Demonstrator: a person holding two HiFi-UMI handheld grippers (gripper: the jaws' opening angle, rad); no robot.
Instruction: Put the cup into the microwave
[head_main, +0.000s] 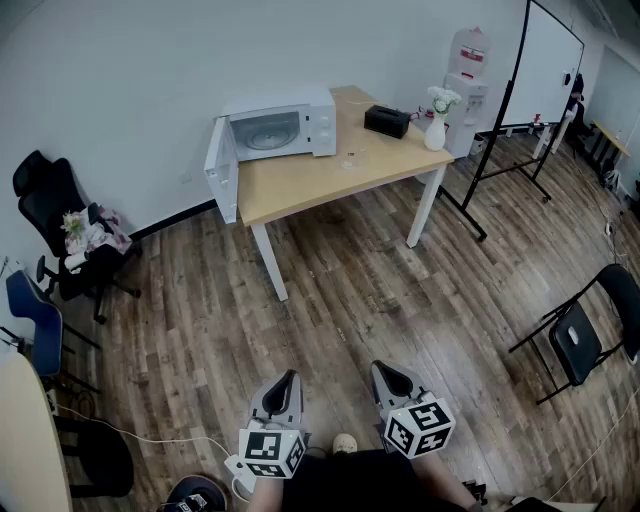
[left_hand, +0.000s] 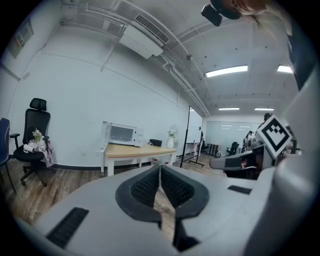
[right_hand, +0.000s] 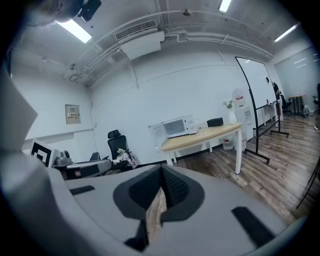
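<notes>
The white microwave (head_main: 275, 125) stands at the back left of a wooden table (head_main: 330, 170), with its door (head_main: 222, 165) swung open to the left. A small clear cup (head_main: 349, 159) sits on the tabletop just right of the microwave. Both grippers are held low, far in front of the table above the wood floor. The left gripper (head_main: 291, 377) and the right gripper (head_main: 381, 368) are side by side, both shut and empty. The left gripper view shows its jaws (left_hand: 160, 167) meeting, with the microwave (left_hand: 122, 134) far off. The right gripper view shows its jaws (right_hand: 161, 169) closed too, the microwave (right_hand: 176, 126) distant.
A black box (head_main: 387, 121) and a white vase with flowers (head_main: 437, 120) stand on the table's right end. A water dispenser (head_main: 467, 75) and a whiteboard stand (head_main: 545, 70) are behind. A black office chair (head_main: 60, 230) is at the left, a folding chair (head_main: 590, 330) at the right.
</notes>
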